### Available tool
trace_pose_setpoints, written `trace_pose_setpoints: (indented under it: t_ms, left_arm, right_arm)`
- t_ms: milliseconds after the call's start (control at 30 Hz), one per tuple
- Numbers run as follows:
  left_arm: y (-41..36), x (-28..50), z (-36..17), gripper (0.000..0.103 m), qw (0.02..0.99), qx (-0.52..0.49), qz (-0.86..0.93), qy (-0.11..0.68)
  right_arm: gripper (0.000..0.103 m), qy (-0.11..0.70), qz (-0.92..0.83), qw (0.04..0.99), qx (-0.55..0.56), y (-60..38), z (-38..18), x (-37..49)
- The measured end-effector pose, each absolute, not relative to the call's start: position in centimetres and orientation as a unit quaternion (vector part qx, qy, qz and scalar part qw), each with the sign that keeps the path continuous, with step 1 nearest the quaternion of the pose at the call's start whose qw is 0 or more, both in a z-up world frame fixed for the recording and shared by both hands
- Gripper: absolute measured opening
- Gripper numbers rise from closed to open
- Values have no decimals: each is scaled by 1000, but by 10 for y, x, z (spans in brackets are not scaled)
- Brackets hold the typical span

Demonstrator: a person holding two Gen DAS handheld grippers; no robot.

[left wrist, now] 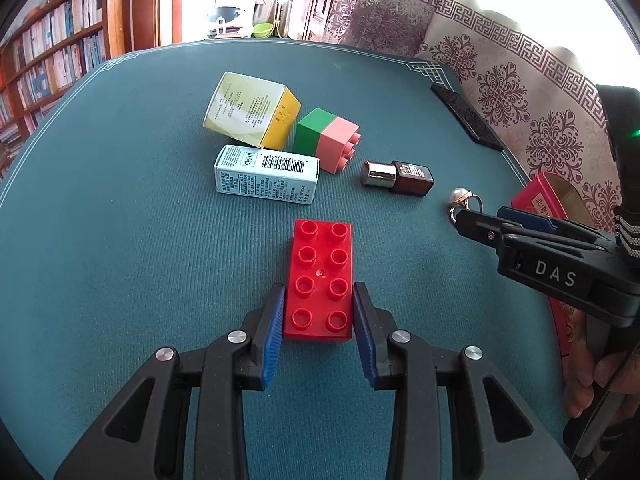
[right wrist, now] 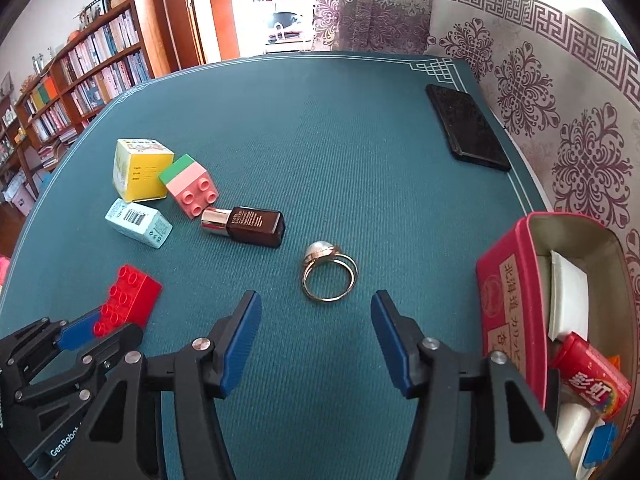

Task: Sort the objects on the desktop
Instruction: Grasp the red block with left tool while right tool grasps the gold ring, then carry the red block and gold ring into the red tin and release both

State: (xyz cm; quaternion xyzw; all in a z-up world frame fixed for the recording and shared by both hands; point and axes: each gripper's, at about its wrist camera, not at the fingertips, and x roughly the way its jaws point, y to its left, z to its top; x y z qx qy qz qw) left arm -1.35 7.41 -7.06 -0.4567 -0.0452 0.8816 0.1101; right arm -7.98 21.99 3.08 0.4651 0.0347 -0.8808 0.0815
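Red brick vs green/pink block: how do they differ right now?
The red brick is one colour, long, with eight studs; the green/pink block is two short bricks joined. The red brick sits studs up; the green/pink block lies on its side, studs facing sideways. The red brick sits between the left gripper's blue pads; the green/pink block is untouched, beside the yellow box. Both rest on the green mat.

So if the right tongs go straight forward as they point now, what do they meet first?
Most likely the pearl ring: it lies on the mat just ahead of the open right tongs, roughly centred between the fingers. Beyond it the mat looks free. The height above the mat is unclear, so they might pass over it.
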Motion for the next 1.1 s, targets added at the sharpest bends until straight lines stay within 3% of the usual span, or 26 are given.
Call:
trace_pose_setpoints:
  t_ms: [300,567,1100]
  left_arm:
    - [79,-12,-74,35,108,-454,883,-43]
    - [86,-6,-74,35,106,-453,884,-43]
    - [86,-2,-71,35,105,-445,888,-44]
  right_arm:
    - [58,34,-876,71,476,220,19,-104]
    - [36,30,-876,70,476,221,15,-109]
    - [36,-9,-894,97,438,233,56,-43]
